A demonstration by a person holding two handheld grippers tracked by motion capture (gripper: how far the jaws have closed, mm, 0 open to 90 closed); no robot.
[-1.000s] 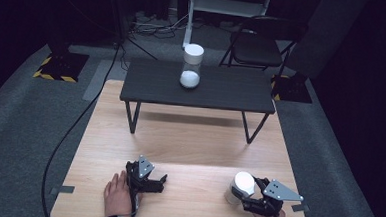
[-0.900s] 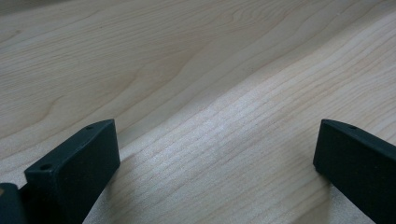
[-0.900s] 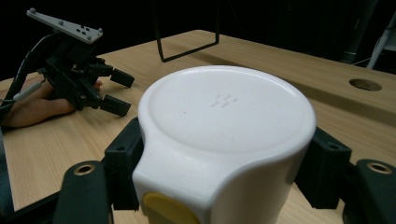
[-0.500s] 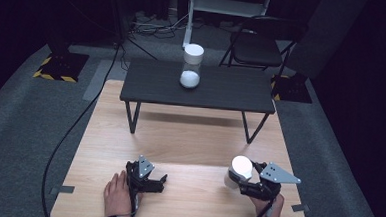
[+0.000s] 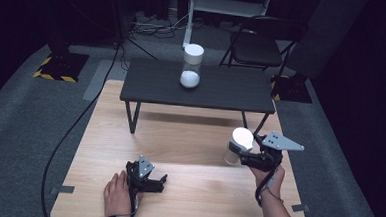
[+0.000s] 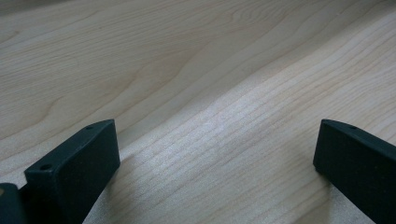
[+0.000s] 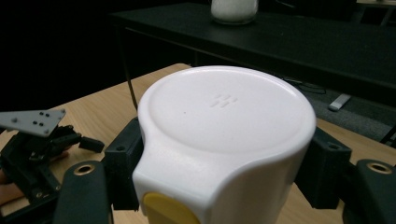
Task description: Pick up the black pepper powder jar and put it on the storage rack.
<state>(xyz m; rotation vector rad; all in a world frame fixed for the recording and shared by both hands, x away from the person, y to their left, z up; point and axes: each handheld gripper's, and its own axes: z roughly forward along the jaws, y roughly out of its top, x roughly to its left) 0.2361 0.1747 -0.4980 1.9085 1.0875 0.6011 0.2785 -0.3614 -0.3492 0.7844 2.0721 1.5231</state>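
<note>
The right gripper (image 5: 239,153) clamps a white-lidded jar (image 7: 224,140) and carries it clear of the table (image 5: 189,138), the left gripper (image 5: 159,182) resting wide open; next, probably a steady carry toward the black table (image 5: 222,90).

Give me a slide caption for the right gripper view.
Right gripper clamps a white-lidded container above the wooden table; left gripper rests beyond.
</note>
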